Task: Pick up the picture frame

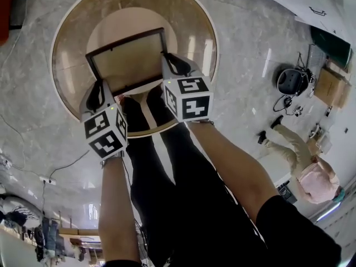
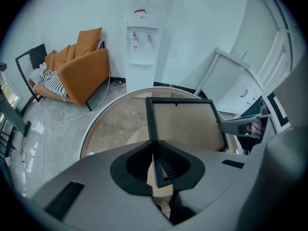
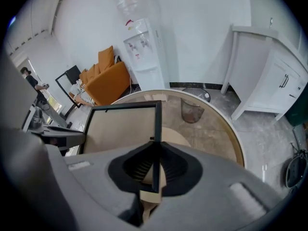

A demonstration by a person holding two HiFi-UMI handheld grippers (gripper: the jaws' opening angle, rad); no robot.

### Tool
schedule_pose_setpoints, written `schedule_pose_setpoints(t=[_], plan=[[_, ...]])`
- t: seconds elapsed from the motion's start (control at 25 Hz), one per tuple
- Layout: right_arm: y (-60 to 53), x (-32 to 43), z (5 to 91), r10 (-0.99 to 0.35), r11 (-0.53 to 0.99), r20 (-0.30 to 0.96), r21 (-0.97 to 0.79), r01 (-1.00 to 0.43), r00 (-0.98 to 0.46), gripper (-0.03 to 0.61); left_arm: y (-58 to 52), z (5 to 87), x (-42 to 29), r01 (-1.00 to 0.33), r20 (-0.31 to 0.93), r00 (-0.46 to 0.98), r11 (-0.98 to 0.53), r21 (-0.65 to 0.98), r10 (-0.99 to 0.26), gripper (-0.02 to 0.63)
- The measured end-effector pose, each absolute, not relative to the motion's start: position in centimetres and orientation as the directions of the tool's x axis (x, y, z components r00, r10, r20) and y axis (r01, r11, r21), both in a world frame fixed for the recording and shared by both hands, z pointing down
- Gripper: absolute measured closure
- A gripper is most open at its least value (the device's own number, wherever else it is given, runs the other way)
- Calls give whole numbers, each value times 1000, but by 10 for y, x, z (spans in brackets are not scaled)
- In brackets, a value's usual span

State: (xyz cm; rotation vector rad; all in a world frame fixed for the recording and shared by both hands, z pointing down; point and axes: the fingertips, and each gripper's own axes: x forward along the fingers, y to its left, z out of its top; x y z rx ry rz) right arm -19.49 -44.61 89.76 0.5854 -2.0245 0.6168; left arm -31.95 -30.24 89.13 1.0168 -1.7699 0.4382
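Picture frame (image 1: 130,63), long axis left to right, spans your tools: left tool (image 1: 101,89) clamped on its left side, right tool (image 1: 173,65) clamped on its right, over the tabletop (image 1: 62,43).

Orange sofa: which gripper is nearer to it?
Left. The left gripper holds the picture frame edge toward the orange sofa; the right gripper holds the opposite edge, farther away.

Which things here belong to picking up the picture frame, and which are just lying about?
Job in hand: picture frame, left tongs and right tongs gripping its side edges, round table below it.
Lying about: orange sofa, water cooler, white cabinet, mesh bin.
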Motion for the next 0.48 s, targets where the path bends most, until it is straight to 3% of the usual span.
schedule_pose_setpoints(t=[0.48], plan=[[-449, -187, 760, -262, 746, 784, -206, -634, -563, 540, -315, 751, -322, -852, 809, -223, 512, 109, -543, 560]])
